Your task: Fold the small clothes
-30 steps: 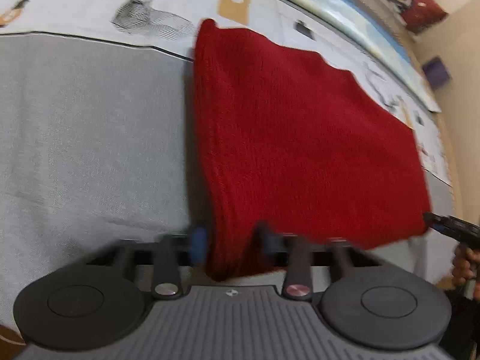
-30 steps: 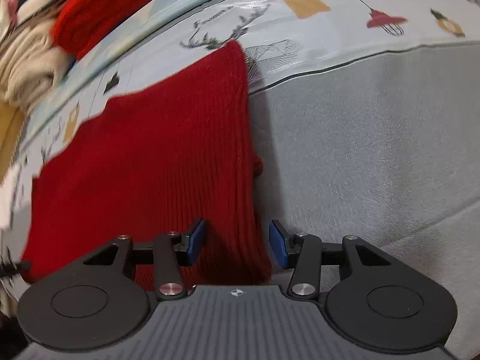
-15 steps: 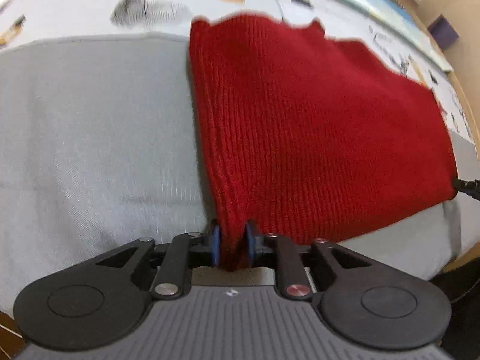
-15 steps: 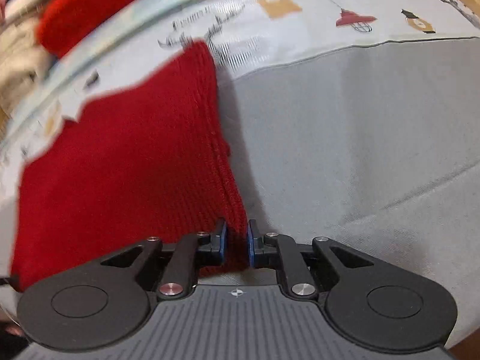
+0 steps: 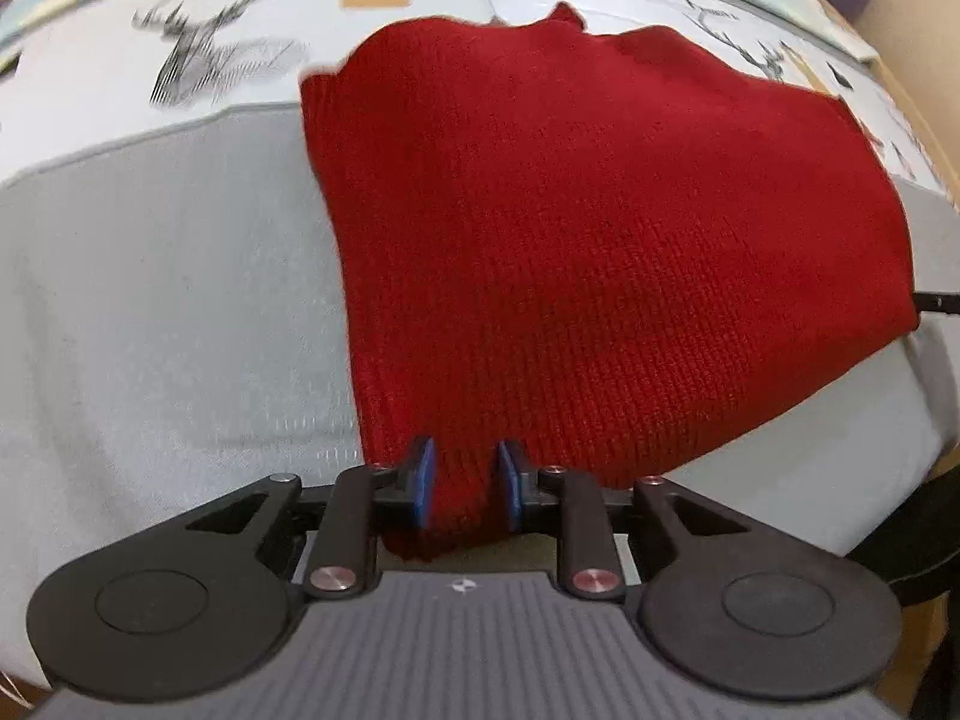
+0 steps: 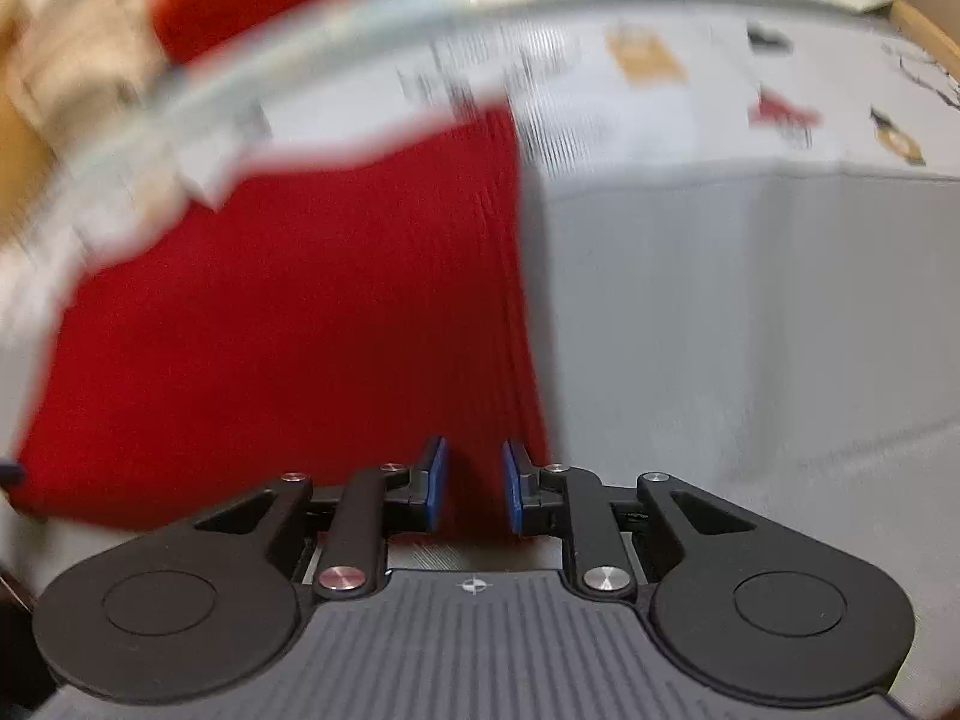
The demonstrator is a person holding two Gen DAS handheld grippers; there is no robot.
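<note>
Red knit (image 5: 600, 240) corner between left tool (image 5: 462, 483) pads (pinched).

The red garment (image 5: 600, 252) is a thick knit, ribbed in fine rows and matt, with a slightly fuzzy surface. It lies on a grey bed cover (image 5: 168, 312) of woven cloth, dull and faintly grainy, which joins a paler printed sheet (image 5: 228, 54), smooth and matt, with deer drawings. The left gripper (image 5: 462, 483) and right gripper (image 6: 474, 483) are matt black plastic with ridged grey housings, small shiny metal pivot pins, and blue rubbery fingers (image 5: 425, 474).
</note>
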